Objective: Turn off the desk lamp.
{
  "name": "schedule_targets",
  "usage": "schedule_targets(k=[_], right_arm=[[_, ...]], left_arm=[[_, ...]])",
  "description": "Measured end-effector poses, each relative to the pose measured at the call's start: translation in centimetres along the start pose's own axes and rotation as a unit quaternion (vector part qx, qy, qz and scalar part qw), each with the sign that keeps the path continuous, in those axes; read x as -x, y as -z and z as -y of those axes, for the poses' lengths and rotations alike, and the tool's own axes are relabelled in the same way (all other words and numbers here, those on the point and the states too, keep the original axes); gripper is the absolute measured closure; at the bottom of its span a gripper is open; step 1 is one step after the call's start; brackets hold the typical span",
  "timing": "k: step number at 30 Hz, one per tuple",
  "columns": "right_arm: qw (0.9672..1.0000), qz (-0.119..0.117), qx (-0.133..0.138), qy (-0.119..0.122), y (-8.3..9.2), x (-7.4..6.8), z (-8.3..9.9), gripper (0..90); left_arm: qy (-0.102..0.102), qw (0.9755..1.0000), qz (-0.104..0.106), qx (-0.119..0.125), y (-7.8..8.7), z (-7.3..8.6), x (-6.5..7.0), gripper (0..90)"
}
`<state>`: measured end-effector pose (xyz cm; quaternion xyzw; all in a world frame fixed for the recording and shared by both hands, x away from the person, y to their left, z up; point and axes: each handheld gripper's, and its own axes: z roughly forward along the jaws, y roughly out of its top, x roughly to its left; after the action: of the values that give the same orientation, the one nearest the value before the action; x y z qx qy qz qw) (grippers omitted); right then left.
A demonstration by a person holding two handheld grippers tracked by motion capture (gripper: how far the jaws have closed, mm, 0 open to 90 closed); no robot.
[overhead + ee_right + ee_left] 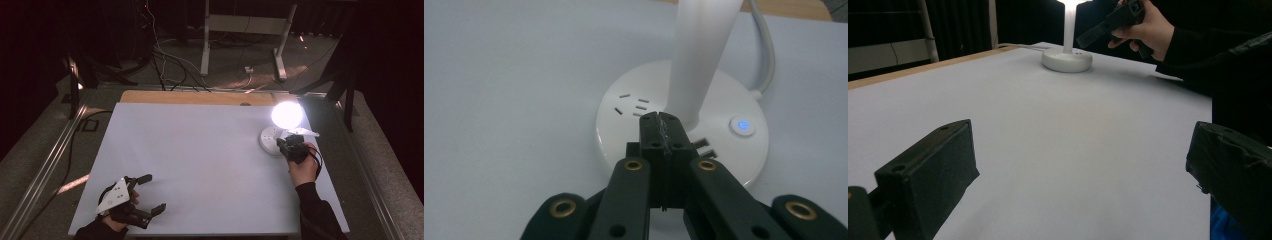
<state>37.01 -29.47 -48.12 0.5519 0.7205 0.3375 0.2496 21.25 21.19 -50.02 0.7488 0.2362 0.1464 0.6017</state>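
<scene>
A white desk lamp stands at the table's far right, its head [286,114] shining brightly. Its round white base [269,141] [1067,61] [634,107] carries socket slots, USB ports and a power button [742,126] lit blue. My right gripper [289,144] [660,119] hovers just over the base, in front of the lamp's stem [700,55], with its jaws pressed together and nothing between them. My left gripper [150,192] [1083,165] rests near the table's front left corner, jaws wide apart and empty.
The white tabletop [200,165] has a wooden strip [195,97] along its far edge. The lamp's white cord [766,45] runs off behind the base. Cables and a white desk frame [245,30] lie on the floor beyond the table.
</scene>
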Motion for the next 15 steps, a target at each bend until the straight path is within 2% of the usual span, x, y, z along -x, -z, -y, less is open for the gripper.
schedule_targets(k=[8,15], right_arm=[[0.9999,0.002,-0.009,0.007,-0.62,-0.26,0.37,89.8],[0.9998,0.002,-0.017,0.005,-0.88,0.04,0.59,89.8]], left_arm=[[0.000,1.0000,-0.001,0.000,0.05,-0.01,-0.05,0.5],[0.000,1.0000,0.000,0.001,0.04,0.00,-0.05,0.5]])
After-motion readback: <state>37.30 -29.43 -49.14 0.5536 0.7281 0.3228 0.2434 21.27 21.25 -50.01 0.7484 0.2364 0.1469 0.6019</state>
